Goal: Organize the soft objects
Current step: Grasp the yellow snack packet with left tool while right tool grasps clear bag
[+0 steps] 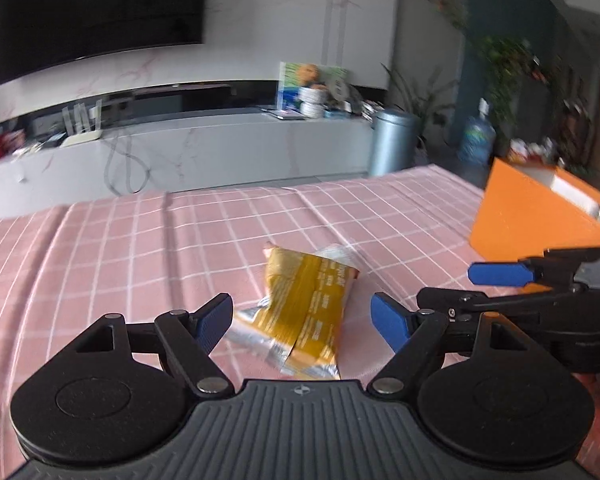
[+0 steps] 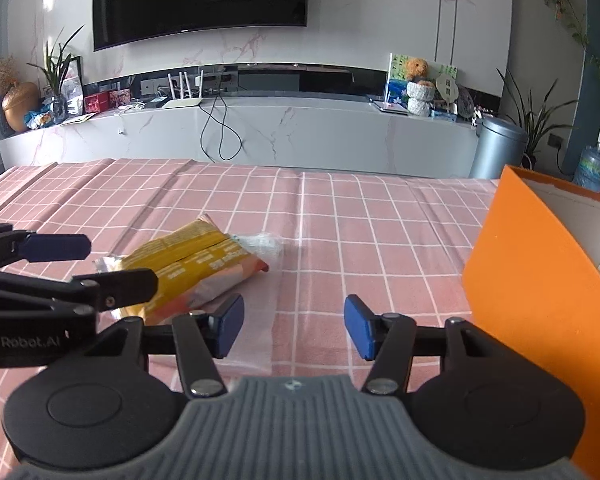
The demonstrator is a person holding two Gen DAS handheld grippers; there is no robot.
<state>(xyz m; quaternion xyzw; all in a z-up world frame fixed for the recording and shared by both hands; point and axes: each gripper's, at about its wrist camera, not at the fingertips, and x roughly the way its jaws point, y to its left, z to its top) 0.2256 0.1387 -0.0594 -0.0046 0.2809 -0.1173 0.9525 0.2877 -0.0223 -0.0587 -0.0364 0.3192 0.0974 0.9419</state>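
Yellow snack packet (image 1: 304, 312) lies flat on the pink checked table (image 1: 140, 248), low centre in the left wrist view, between the wide-spread left fingers (image 1: 216, 320), untouched. Right fingers (image 2: 358, 326) are parted, empty, packet off to their left. Only the right view shows the orange box (image 2: 532, 280) interior's white wall clearly.
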